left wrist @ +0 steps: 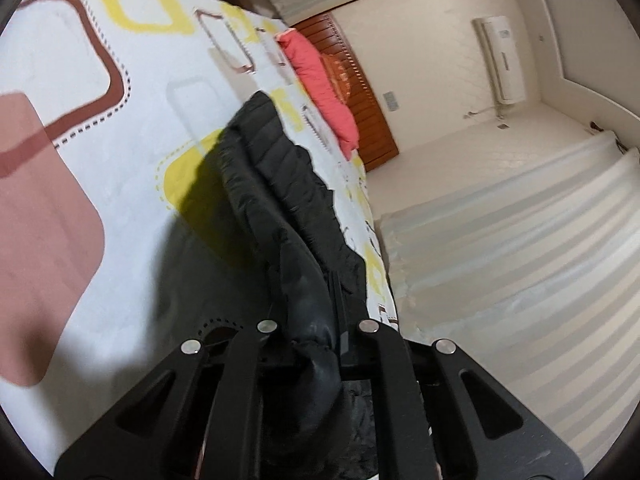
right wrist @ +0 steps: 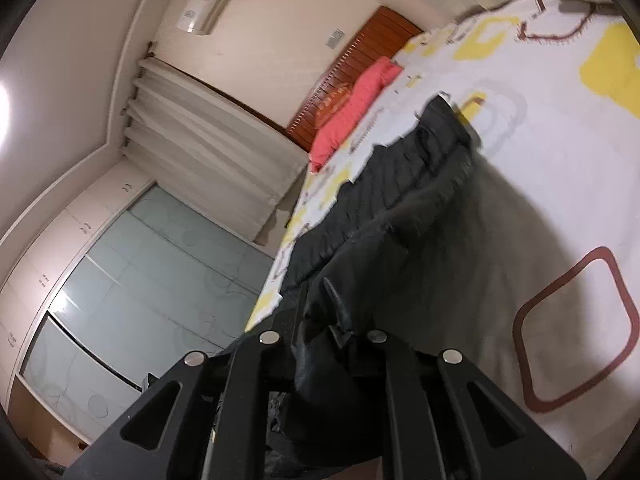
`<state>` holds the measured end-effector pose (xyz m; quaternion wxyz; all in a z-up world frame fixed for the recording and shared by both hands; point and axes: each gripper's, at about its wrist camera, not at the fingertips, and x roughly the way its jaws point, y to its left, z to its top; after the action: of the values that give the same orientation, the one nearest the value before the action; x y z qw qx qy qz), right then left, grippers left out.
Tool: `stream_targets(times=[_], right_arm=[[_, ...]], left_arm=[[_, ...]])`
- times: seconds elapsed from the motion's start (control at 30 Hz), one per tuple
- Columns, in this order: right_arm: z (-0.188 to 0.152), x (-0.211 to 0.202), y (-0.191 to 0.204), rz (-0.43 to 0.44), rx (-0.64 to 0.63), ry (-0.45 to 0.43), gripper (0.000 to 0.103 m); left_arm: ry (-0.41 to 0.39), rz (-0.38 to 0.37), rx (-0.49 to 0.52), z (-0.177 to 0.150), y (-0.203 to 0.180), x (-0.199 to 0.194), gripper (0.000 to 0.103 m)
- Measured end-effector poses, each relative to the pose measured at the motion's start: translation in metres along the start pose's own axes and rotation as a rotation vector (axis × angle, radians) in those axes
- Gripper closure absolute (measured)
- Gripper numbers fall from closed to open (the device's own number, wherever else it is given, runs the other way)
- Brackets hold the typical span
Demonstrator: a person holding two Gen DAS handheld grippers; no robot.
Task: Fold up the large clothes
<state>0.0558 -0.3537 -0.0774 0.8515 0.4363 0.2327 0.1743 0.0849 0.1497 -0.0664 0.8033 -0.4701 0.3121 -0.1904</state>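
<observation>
Left wrist: black jacket (left wrist: pixel 276 184) pinched inside left claw (left wrist: pixel 316 312).

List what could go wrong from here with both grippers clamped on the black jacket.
1. The left gripper and right gripper each pinch only a small bunch of the black puffer jacket; the smooth padded fabric might slip out.
2. Most of the jacket trails on the patterned bedsheet and may drag or twist.
3. It lies near the bed's edge and could slide off.
</observation>
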Motion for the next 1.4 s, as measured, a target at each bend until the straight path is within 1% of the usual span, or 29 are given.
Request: stream_targets(times=[0.13,0.2,0.27,0.37,0.43,0.5,0.53,0.6,0.63,0.67,0.7,0.73,0.8,0.83,0.87,0.97,1.07,1.13,1.23,1.27,1.33,1.37,1.4], right_arm=[[0.001,-0.016,0.019,0.028,-0.031,-0.025,0.092],[0.003,-0.024,0.030,0.047,-0.053,-0.041,0.092],[0.010,-0.024,0.031,0.059,-0.059,-0.050,0.092],[0.027,-0.007,0.031,0.067,-0.079,-0.057,0.092],[0.045,0.013,0.029,0.070,-0.074,-0.059,0.092],[0.059,0.028,0.028,0.071,-0.080,-0.061,0.092],[0.073,0.045,0.027,0.066,-0.082,-0.063,0.092],[0.088,0.063,0.026,0.069,-0.084,-0.062,0.092],[0.102,0.082,0.024,0.055,-0.084,-0.064,0.092],[0.108,0.092,0.023,0.049,-0.080,-0.058,0.092],[0.115,0.102,0.020,0.039,-0.071,-0.055,0.092],[0.125,0.119,0.015,0.017,-0.058,-0.052,0.092],[0.143,0.152,0.003,-0.031,-0.030,-0.043,0.092],[0.150,0.167,-0.006,-0.058,-0.017,-0.043,0.092],[0.156,0.179,-0.015,-0.080,-0.001,-0.039,0.092],[0.168,0.212,-0.045,-0.121,0.052,-0.020,0.092],[0.175,0.247,-0.077,-0.180,0.087,0.014,0.092],[0.174,0.261,-0.090,-0.209,0.099,0.029,0.092],[0.174,0.281,-0.111,-0.236,0.120,0.043,0.091],[0.175,0.283,-0.113,-0.234,0.125,0.045,0.088],[0.175,0.287,-0.114,-0.229,0.136,0.053,0.088],[0.176,0.285,-0.113,-0.214,0.141,0.051,0.085],[0.176,0.283,-0.111,-0.205,0.140,0.050,0.080]], left_arm=[[0.003,-0.023,-0.001,-0.005,-0.017,-0.023,0.095],[-0.011,-0.043,0.014,-0.007,-0.029,-0.037,0.095],[-0.027,-0.054,0.036,-0.004,-0.038,-0.047,0.095],[-0.038,-0.062,0.071,0.012,-0.049,-0.036,0.094],[-0.041,-0.062,0.075,0.027,-0.050,-0.022,0.094],[-0.042,-0.060,0.071,0.047,-0.050,0.002,0.094],[-0.042,-0.056,0.076,0.062,-0.051,0.020,0.094],[-0.051,-0.043,0.082,0.081,-0.053,0.042,0.094],[-0.053,-0.039,0.084,0.091,-0.055,0.056,0.094],[-0.048,-0.020,0.094,0.107,-0.056,0.079,0.094],[-0.048,0.001,0.098,0.117,-0.055,0.093,0.094],[-0.045,0.012,0.097,0.125,-0.055,0.106,0.094],[-0.042,0.067,0.112,0.146,-0.051,0.146,0.094],[-0.040,0.081,0.116,0.152,-0.048,0.157,0.094],[-0.036,0.109,0.121,0.161,-0.043,0.175,0.094],[-0.023,0.166,0.089,0.183,-0.019,0.221,0.095],[-0.002,0.215,0.067,0.197,0.004,0.260,0.095],[0.016,0.257,0.073,0.202,0.018,0.285,0.095],[0.037,0.301,0.092,0.204,0.034,0.308,0.094],[0.042,0.303,0.089,0.205,0.038,0.312,0.094],[0.050,0.293,0.075,0.207,0.045,0.316,0.094],[0.051,0.284,0.068,0.209,0.046,0.317,0.093],[0.054,0.271,0.061,0.210,0.046,0.315,0.091]])
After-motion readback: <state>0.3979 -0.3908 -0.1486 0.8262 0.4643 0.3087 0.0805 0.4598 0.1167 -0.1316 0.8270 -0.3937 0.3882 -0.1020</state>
